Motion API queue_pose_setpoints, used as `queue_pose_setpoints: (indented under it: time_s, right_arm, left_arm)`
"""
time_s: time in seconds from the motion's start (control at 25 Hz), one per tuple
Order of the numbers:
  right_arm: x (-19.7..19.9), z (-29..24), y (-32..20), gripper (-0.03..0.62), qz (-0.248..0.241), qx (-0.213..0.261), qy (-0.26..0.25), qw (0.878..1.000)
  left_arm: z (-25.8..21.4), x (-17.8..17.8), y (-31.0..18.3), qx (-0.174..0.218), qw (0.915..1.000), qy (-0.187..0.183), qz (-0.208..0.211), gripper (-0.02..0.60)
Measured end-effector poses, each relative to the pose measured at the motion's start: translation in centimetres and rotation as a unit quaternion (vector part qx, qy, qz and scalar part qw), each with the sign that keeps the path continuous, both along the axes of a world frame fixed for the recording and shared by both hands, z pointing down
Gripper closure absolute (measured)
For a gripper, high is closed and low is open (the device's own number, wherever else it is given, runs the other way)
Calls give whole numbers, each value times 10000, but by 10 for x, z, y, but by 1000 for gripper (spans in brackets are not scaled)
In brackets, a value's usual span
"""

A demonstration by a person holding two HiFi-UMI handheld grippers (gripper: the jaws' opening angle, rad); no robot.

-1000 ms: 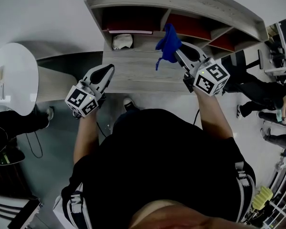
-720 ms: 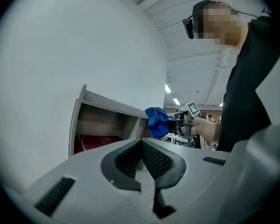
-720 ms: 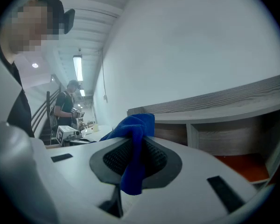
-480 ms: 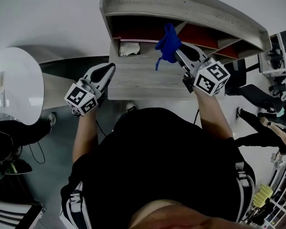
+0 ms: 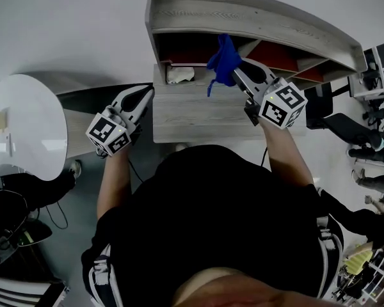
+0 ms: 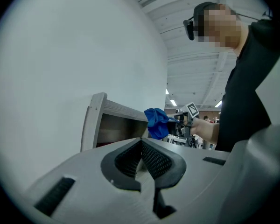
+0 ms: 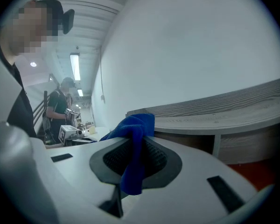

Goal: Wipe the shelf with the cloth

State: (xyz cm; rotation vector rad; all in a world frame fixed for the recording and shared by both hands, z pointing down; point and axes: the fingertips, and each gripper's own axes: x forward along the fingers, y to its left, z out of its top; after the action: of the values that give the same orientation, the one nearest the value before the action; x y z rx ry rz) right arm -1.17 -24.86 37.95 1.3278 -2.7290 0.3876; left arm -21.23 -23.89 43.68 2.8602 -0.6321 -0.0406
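A grey wooden shelf unit [image 5: 256, 15] with red-backed cubbies stands ahead against the white wall. My right gripper [image 5: 240, 69] is shut on a blue cloth [image 5: 223, 59], which bunches above the jaws and hangs in front of a middle cubby, above the lower ledge [image 5: 198, 114]. In the right gripper view the blue cloth [image 7: 133, 143] is pinched between the pads with the shelf [image 7: 224, 108] beyond. My left gripper [image 5: 143, 94] is shut on nothing, held left of the ledge. The left gripper view shows the shelf [image 6: 102, 120] and the cloth [image 6: 155, 120] past its jaws [image 6: 141, 146].
A crumpled white item [image 5: 179, 74] lies in the left cubby. A round white table [image 5: 25, 126] stands at the left. Office chairs and equipment [image 5: 365, 126] crowd the right side. A person [image 7: 58, 108] stands far off in the right gripper view.
The shelf has shifted right and nearer in the head view as the person stepped closer. The right gripper still holds the cloth in front of the cubbies; the left gripper kept its pose.
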Motion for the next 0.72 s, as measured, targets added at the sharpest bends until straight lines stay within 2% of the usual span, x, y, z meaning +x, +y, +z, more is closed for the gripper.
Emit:
queue_pose_setpoints:
  time_s: [0.4,0.72]
  right_arm:
    - [-19,3,-16,540,59,-45,-10,10000]
    - [-21,3,-19,540,92,-16,-48,9999]
  left_arm:
    - [5,-18,-14,-24,9999,-29,111,565]
    - [1,-19,-20,10,9999,-16,121,565]
